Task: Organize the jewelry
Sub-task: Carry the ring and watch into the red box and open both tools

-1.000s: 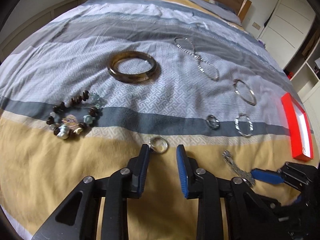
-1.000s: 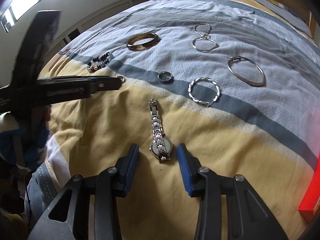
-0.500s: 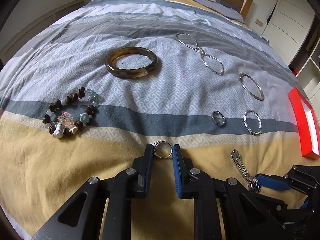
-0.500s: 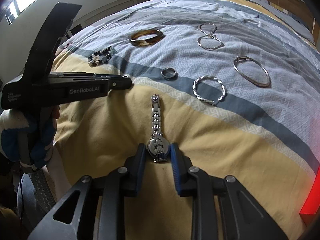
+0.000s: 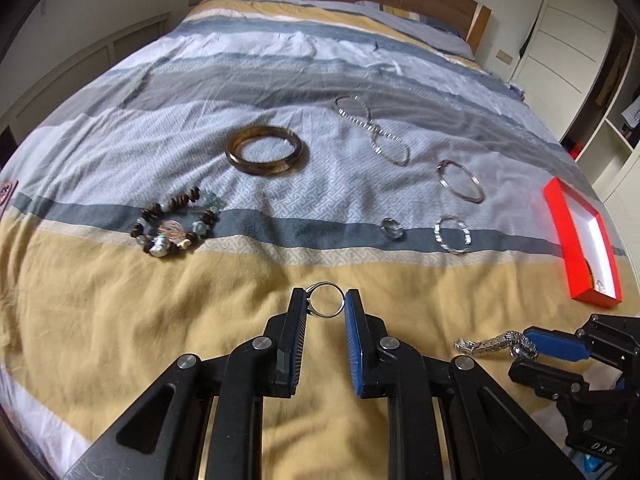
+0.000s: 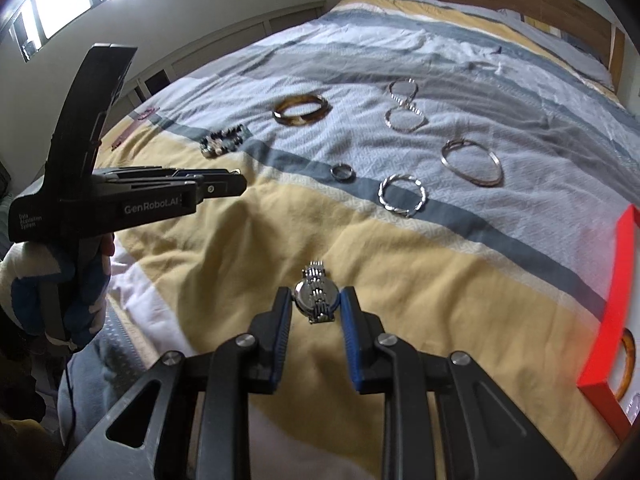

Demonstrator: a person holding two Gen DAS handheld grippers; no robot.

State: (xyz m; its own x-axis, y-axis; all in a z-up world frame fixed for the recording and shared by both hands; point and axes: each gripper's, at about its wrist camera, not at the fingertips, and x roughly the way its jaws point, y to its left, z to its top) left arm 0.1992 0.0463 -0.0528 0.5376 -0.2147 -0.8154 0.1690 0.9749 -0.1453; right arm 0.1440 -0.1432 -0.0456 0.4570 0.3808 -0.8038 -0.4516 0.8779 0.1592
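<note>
- A thin silver ring point(image 5: 326, 300) is being pinched between the pads of the left gripper point(image 5: 325, 308), above the yellow band of the striped bedspread point(image 5: 120, 300).
- A silver metal-link wristwatch point(image 6: 316, 298) is being clamped by the right gripper point(image 6: 316, 306), beside the open red box point(image 6: 616, 300).

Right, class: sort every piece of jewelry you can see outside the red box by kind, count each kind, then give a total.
Rings: 2, one in the left gripper, one on the bedspread
Watches: 1, in the right gripper
Bangles and bracelets: 4
Chains: 1
Total: 8
</note>
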